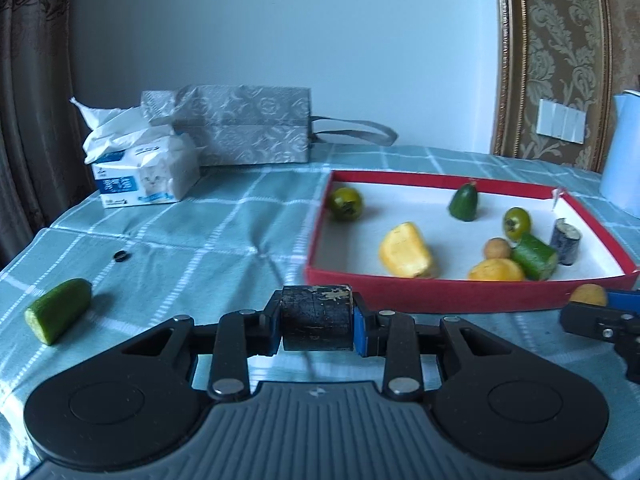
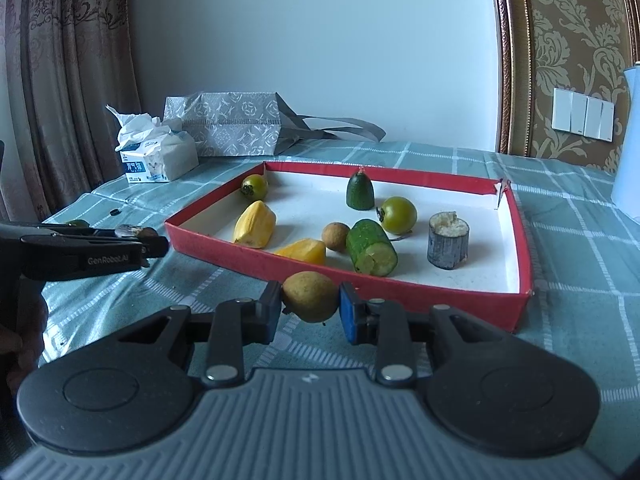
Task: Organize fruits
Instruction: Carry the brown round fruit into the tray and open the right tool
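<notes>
My left gripper (image 1: 316, 322) is shut on a dark sugarcane piece (image 1: 316, 312), held just in front of the red box (image 1: 440, 294). My right gripper (image 2: 310, 304) is shut on a small brown longan (image 2: 311, 295) just before the red box (image 2: 400, 286). Inside the box lie several fruits: two yellow jackfruit pieces (image 2: 255, 224), green persimmons (image 2: 398, 214), cucumber pieces (image 2: 372, 248), another longan (image 2: 336, 237) and a second sugarcane piece (image 2: 448, 245). One cucumber piece (image 1: 58, 310) lies on the cloth at the left. The left gripper (image 2: 154, 240) shows from the side in the right wrist view.
A tissue pack (image 1: 144, 172) and a grey patterned bag (image 1: 240, 124) stand at the back of the checked teal tablecloth (image 1: 200, 240). A small black bit (image 1: 119, 256) lies on the cloth. A pale blue jug (image 1: 624, 160) stands at the right; curtains hang at the left.
</notes>
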